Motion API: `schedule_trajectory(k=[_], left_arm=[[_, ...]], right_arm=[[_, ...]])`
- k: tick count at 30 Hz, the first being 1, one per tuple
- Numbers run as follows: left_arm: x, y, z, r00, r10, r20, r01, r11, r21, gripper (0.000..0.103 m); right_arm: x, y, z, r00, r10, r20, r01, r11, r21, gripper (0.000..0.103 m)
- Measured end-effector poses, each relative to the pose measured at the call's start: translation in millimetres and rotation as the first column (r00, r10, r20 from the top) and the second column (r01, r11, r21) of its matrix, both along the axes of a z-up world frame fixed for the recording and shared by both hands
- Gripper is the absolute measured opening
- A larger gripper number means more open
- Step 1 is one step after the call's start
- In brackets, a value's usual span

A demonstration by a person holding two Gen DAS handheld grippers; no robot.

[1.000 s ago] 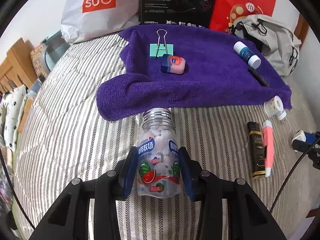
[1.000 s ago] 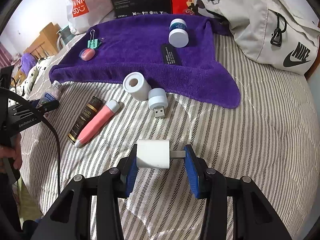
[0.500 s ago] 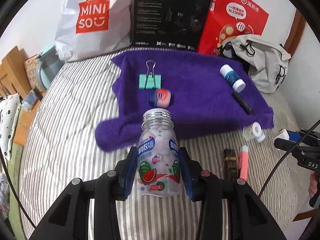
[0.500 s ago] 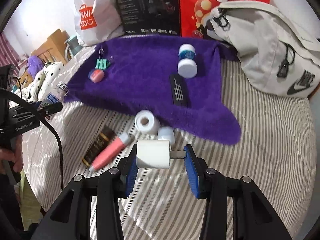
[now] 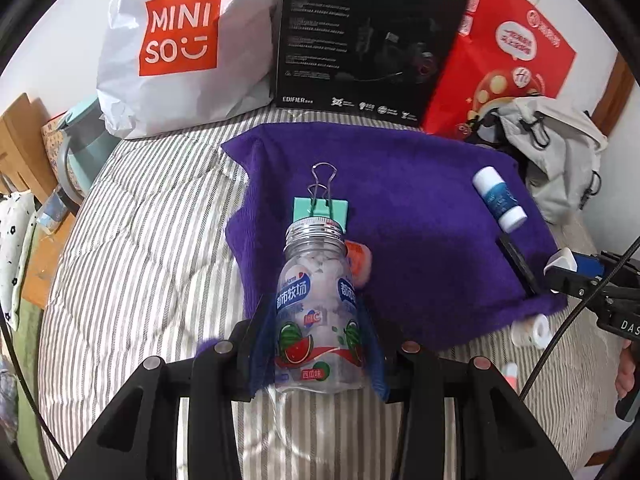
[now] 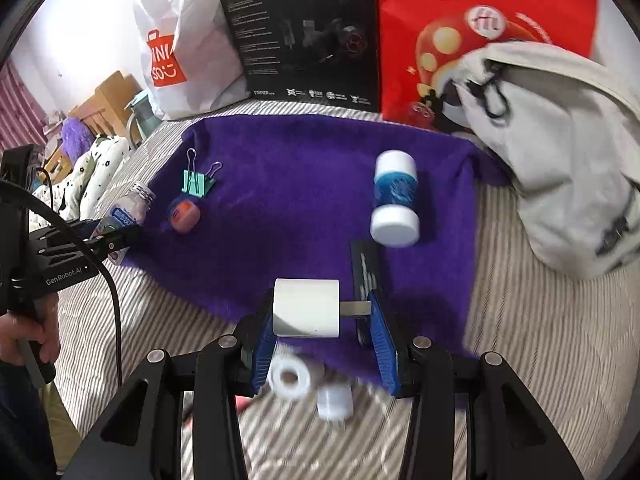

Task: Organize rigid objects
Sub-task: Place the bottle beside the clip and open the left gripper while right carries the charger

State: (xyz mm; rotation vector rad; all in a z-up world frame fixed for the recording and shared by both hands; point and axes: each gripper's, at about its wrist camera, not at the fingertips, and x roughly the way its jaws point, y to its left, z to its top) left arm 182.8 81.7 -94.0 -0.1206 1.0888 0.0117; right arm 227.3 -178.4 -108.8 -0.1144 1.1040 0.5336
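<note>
We hold two grippers over a striped bedcover (image 5: 132, 280). The left gripper (image 5: 318, 344) is clamped on a clear plastic candy bottle (image 5: 316, 312) with a watermelon label; both blue pads press its lower body and its metal screw cap points forward, away from us. The bottle hangs above the near left edge of a purple towel (image 5: 420, 216). Directly ahead of the bottle cap lies a green binder clip (image 5: 320, 208) on the towel, and just to the right of the bottle neck sits a small orange jar (image 5: 358, 258), partly hidden behind the bottle. Farther ahead and to the right rests a blue-and-white tube (image 5: 498, 196), with a flat black stick (image 5: 516, 260) just nearer than it.

The right gripper (image 6: 324, 316) is clamped on a white charger plug (image 6: 306, 308): the left pad bears on the plug body and the right pad on the tip of its metal prongs. The plug hangs above the near edge of the towel (image 6: 300, 184). Below the gripper, on the bedcover, lie a white tape roll (image 6: 290, 378) and a small white USB light (image 6: 336, 402). The black stick (image 6: 366, 268) lies immediately ahead of the right pad, and the tube (image 6: 394, 198) lies beyond it. Ahead to the left we see the jar (image 6: 184, 214) and the clip (image 6: 196, 182).

Behind the towel stand a white Miniso bag (image 5: 176, 44), a black box (image 5: 368, 36) and a red bag (image 5: 504, 56); a grey backpack (image 6: 560, 152) lies to the right.
</note>
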Motion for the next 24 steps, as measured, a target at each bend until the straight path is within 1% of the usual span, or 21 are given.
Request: schedule_trajectory(k=[2, 6, 11, 14, 16, 19, 24], left_arm=[[8, 2, -6, 1.000, 0.007, -0.011, -0.007, 1.000, 0.004, 0.039], [20, 1, -15, 0.999, 0.009, -0.034, -0.008, 1.000, 0.026, 0.039], [30, -7, -19, 0.999, 0.000, -0.040, 0.003, 0.997, 0.080, 0.039], [35, -10, -22, 0.999, -0.013, -0.046, 0.017, 0.998, 0.067, 0.039], [39, -14, -29, 0.997, -0.025, -0.067, 0.029, 0.998, 0.047, 0.039], [39, -21, -37, 0.996, -0.038, -0.083, 0.044, 0.996, 0.072, 0.039], [37, -21, -39, 0.996, -0.034, -0.078, 0.040, 0.997, 0.072, 0.039]], right_arm=[[8, 8, -8, 1.000, 0.012, -0.014, -0.012, 1.000, -0.008, 0.044], [16, 26, -25, 0.998, 0.049, -0.029, -0.050, 0.997, -0.059, 0.044], [19, 39, -42, 0.995, 0.086, -0.045, -0.090, 0.990, -0.108, 0.044], [20, 41, -44, 0.995, 0.090, -0.035, -0.093, 0.989, -0.116, 0.044], [22, 41, -44, 0.996, 0.086, -0.035, -0.090, 0.990, -0.112, 0.044], [24, 43, -44, 0.996, 0.091, -0.026, -0.093, 0.988, -0.126, 0.044], [23, 47, -45, 0.994, 0.112, -0.008, -0.112, 0.983, -0.148, 0.044]])
